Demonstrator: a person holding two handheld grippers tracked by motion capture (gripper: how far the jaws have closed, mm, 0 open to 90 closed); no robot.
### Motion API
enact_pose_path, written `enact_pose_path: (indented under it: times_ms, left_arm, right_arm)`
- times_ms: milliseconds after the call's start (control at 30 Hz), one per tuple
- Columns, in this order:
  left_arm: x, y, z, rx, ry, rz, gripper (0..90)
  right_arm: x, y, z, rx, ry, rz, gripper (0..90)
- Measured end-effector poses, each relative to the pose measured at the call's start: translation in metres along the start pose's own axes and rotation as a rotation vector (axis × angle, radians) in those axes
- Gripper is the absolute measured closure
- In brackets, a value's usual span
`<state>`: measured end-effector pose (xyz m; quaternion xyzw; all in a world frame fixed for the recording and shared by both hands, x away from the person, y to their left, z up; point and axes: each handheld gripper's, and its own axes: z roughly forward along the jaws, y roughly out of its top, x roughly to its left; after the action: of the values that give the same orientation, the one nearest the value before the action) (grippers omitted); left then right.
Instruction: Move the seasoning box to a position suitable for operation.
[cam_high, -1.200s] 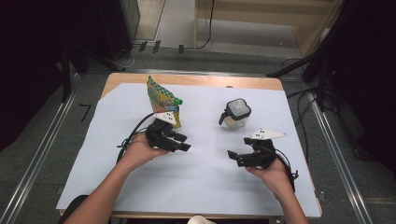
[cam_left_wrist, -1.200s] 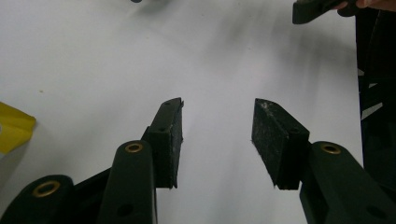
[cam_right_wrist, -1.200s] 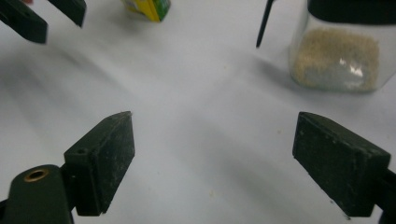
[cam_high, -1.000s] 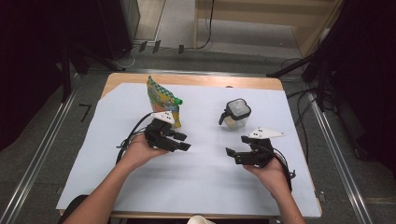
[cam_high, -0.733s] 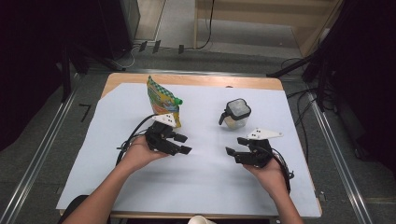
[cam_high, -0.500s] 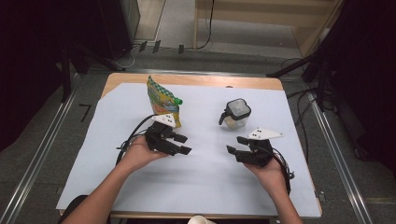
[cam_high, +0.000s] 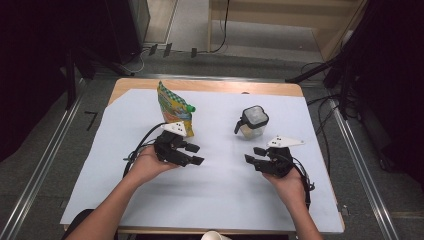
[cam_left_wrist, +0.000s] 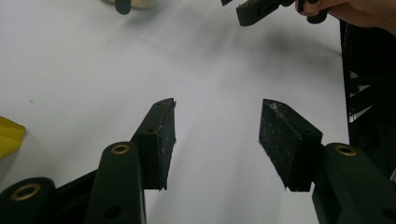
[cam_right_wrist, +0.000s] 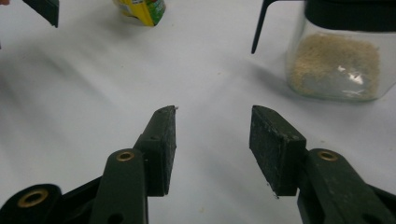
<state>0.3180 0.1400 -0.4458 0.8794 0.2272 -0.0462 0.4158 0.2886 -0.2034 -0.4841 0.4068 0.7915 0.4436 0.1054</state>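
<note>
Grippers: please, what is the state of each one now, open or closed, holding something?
Left gripper: open, holding nothing.
Right gripper: open, holding nothing; its jaws have just been closing.

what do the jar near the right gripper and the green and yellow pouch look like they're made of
Jar: clear glossy glass or hard plastic, since the beige grains show through and it glints; black lid, probably plastic.
Pouch: thin printed flexible film, slightly crumpled, with a green cap, likely plastic.

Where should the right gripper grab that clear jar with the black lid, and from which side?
Grip the jar across its clear body, below the black lid. It stands upright, just beyond the open right gripper. Probably come in level from the person's side; the black handle juts out on the left.
</note>
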Motion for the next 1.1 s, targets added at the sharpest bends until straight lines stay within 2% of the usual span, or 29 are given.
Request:
enact_pose_path:
  times_ms: [300, 500, 600, 800, 867, 933, 1100]
  left_arm:
    - [0.002, -0.001, -0.004, -0.021, 0.001, -0.002, 46.4]
    - [0.002, -0.001, -0.004, -0.017, 0.01, 0.013, 46.3]
    - [0.003, -0.001, -0.005, -0.035, -0.007, 0.007, 46.4]
    - [0.0, 0.001, -0.002, -0.034, 0.0, 0.023, 45.6]
    - [-0.002, 0.001, -0.001, -0.029, -0.006, 0.026, 45.6]
    - [-0.003, 0.002, 0.0, -0.026, -0.01, 0.026, 45.5]
    - [-0.002, 0.002, 0.001, -0.024, -0.008, 0.022, 45.1]
  right_arm:
    - [-0.004, 0.002, 0.001, -0.003, -0.047, -0.004, 48.0]
    - [-0.006, 0.004, 0.003, -0.008, -0.082, -0.017, 45.3]
    - [-0.012, 0.008, 0.004, -0.015, -0.092, 0.004, 45.9]
    - [-0.026, 0.01, 0.01, -0.043, -0.141, 0.046, 44.6]
    - [-0.031, 0.01, 0.012, -0.052, -0.165, 0.056, 42.0]
    - [-0.036, 0.014, 0.012, -0.03, -0.183, 0.084, 39.1]
    - [-0.044, 0.017, 0.014, -0.054, -0.216, 0.106, 29.6]
